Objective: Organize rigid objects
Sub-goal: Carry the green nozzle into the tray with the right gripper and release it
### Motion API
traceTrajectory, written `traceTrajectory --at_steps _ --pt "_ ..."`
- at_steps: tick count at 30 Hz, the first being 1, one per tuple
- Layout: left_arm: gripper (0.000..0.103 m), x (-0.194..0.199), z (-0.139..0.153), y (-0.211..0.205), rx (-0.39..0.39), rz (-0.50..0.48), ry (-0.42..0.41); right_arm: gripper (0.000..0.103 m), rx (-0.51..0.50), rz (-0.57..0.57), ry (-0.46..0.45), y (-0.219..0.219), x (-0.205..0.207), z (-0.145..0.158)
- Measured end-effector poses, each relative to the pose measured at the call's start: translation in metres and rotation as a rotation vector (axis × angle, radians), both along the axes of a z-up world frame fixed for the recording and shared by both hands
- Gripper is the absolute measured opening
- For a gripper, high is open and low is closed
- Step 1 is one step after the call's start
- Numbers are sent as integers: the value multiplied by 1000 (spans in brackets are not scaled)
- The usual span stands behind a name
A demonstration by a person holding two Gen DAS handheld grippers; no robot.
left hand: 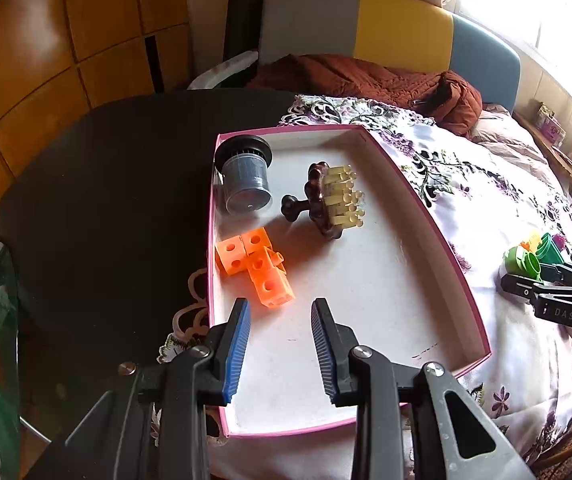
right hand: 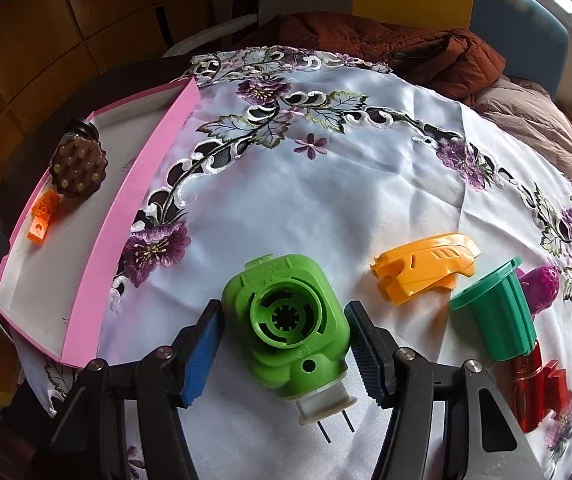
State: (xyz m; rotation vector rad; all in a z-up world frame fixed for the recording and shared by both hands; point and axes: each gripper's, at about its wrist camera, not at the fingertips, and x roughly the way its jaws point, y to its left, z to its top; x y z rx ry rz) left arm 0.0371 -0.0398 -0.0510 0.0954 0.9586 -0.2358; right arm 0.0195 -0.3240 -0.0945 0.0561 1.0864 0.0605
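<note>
Right wrist view is filled by an embroidered white tablecloth (right hand: 326, 184), on which a pink-walled tray (right hand: 125, 216) is laid at nine o'clock. Inside the tray, a brown studded massager (left hand: 326, 200) is seen at centre, a grey capped cylinder (left hand: 245, 180) at its eleven o'clock, and a cluster of orange cubes (left hand: 257, 268) at its seven o'clock. The left gripper (left hand: 281, 344) is held spread wide above the tray floor, nothing between its fingers. The right gripper (right hand: 283, 352) is parted around a light green plug housing (right hand: 290, 320) resting on the cloth, its pads just beside the housing; contact cannot be judged. At three o'clock of the housing, a dark green flanged piece (right hand: 498, 320), an orange shell (right hand: 422, 272), a red tube (right hand: 530, 392) and a magenta piece (right hand: 542, 288) are grouped.
</note>
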Motion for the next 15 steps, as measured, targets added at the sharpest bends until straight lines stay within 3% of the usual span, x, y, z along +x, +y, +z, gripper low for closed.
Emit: traceTrajectory --at_steps 9,15 --pt "31 2 -4 11 -41 3 26 61 -29 -21 -18 1 0 4" --pt "31 1 -1 23 -73 8 13 58 0 -15 -75 17 0 35"
